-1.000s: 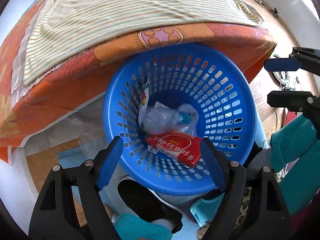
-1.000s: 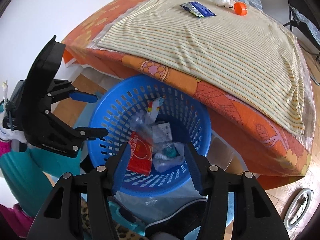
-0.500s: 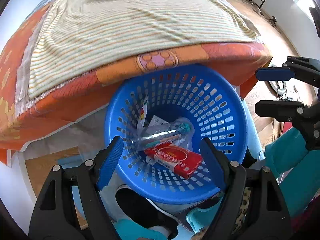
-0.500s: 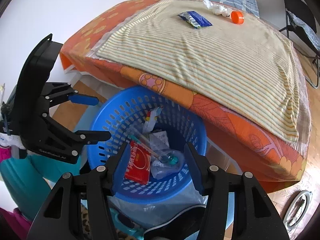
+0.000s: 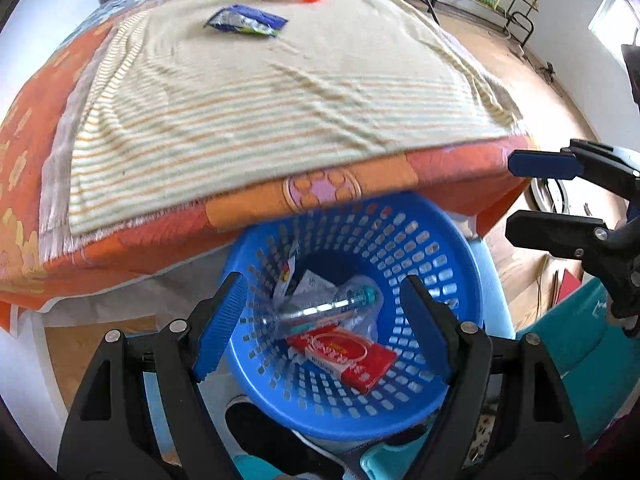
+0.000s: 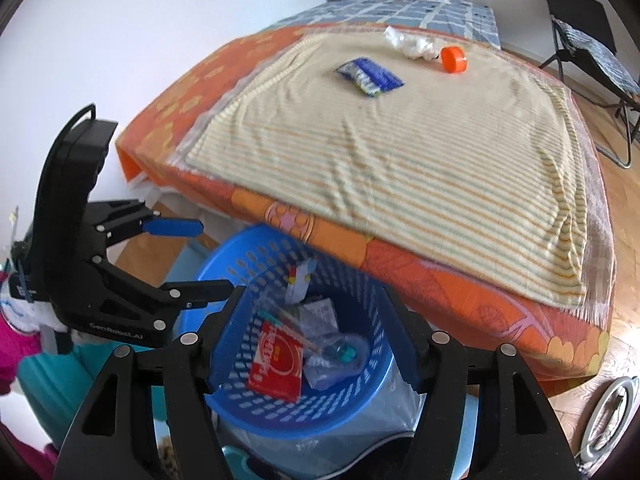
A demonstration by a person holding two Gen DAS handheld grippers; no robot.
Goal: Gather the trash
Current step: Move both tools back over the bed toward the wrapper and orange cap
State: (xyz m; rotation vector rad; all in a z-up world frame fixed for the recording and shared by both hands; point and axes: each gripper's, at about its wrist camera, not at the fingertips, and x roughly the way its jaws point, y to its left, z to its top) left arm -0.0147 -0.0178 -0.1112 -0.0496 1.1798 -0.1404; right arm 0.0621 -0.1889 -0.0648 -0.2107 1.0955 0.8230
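The left tongs (image 5: 324, 328) hang wide and empty over the basket (image 5: 436, 384); the right tongs (image 6: 314, 336) are opening, also empty. On the bed (image 6: 400, 168), wrapper (image 6: 369, 76), tissue (image 6: 408, 42) and cap (image 6: 454, 59) lie far off. Reaching them risks a knee tipping the basket, and the round cap may roll away.

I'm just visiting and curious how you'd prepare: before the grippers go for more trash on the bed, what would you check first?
1. Left gripper empty: ok, open, nothing between its fingers.
2. Right gripper empty: ok, jaws opening, nothing between them.
3. Blue basket has room: ok; red box and clear bottle lie at the bottom.
4. Trash left on the bed: ok; blue wrapper, orange cap, white tissue.
5. Wrapper within reach: cannot tell.
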